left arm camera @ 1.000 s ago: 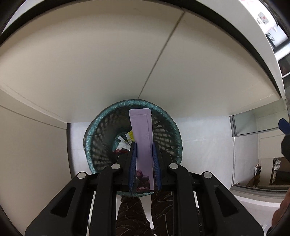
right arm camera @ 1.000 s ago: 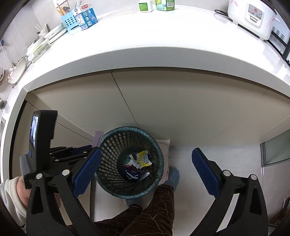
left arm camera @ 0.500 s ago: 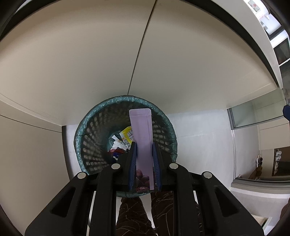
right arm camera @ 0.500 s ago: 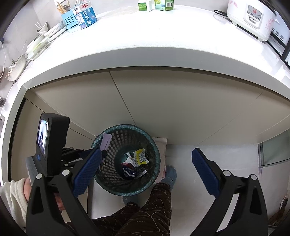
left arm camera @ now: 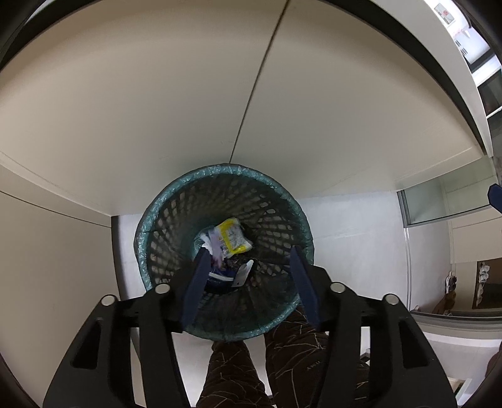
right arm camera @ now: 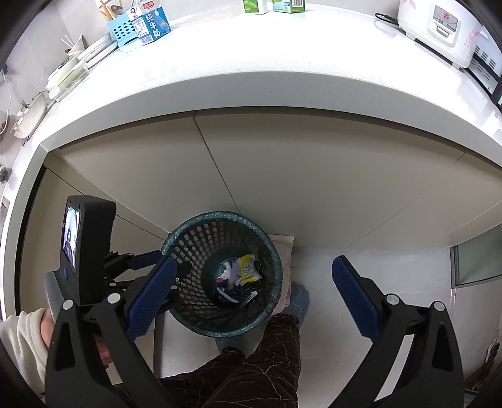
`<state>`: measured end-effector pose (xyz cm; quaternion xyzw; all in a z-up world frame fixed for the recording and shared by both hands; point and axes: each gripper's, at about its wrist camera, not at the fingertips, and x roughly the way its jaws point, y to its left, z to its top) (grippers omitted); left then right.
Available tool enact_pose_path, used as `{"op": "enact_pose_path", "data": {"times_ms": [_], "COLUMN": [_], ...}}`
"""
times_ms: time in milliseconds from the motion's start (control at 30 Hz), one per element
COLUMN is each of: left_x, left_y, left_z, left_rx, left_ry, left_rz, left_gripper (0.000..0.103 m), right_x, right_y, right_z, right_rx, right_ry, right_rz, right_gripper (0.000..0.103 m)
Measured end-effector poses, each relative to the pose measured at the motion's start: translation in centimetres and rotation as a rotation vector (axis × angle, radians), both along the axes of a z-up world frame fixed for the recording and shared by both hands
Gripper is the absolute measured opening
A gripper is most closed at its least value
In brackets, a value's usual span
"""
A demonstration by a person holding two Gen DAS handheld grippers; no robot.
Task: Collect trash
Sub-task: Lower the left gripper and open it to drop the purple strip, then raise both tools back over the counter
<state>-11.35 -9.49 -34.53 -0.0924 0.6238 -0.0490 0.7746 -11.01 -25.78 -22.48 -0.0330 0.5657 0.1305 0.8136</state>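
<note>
We hold the left tool directly above the mesh trash basket, its jaws spread wide with nothing between them, so we judge the drop step of this round to be done. The basket, lined with a teal bag, stands on the floor against the base of the cabinet, right in front of our feet. At the bottom of the basket lie the pieces gathered so far: a yellow wrapper, some white crumpled paper just beside it, and a pale purple strip that reads as blurred in the left wrist view, so we cannot tell whether it has settled. The right tool hangs higher over the basket and a little toward us, also wide open and empty. Above the basket, on the white tabletop, cartons are in sight: a blue milk carton at the far left beside a blue holder, and two green cartons at the far edge; a rice cooker sits at the far right. Whether those cartons are trash we cannot tell from here, but they look like the likeliest candidates. The next move, as we judge it, calls for lifting a tool clear of the basket rim, bringing it up over the tabletop edge, and closing it squarely on a carton's sides so the box does not tip.
</note>
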Motion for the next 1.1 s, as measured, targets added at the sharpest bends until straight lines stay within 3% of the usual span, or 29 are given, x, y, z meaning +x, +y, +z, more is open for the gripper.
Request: {"op": "enact_pose_path", "data": {"times_ms": [133,200,300,767,1100], "left_x": [-0.3,-0.6,-0.7,-1.6,1.4], "left_y": [0.7,1.3,2.4,7.6,8.9], "left_z": [0.5,1.0,1.8,12.1,18.3], "left_rx": [-0.004,-0.002,-0.004,-0.018,0.016], "left_ry": [-0.021,-0.040,-0.058,-0.230,-0.345], "left_rz": [0.015,0.026,0.047,0.130,0.189], "left_gripper": [0.076,0.089,0.097,0.097,0.097], "right_x": [0.0,-0.1,0.0,1.8,6.8], "right_y": [0.1,0.3,0.3,0.7,0.5], "right_z": [-0.1,-0.1,-0.2,3.7,8.1], "right_rx": [0.004,0.007,0.012,0.055,0.096], "right_ry": [0.001,-0.001,-0.002,-0.097,-0.197], "right_rz": [-0.006,-0.005,-0.008,0.016,0.040], "right_gripper": [0.095,0.095,0.095,0.096,0.096]}}
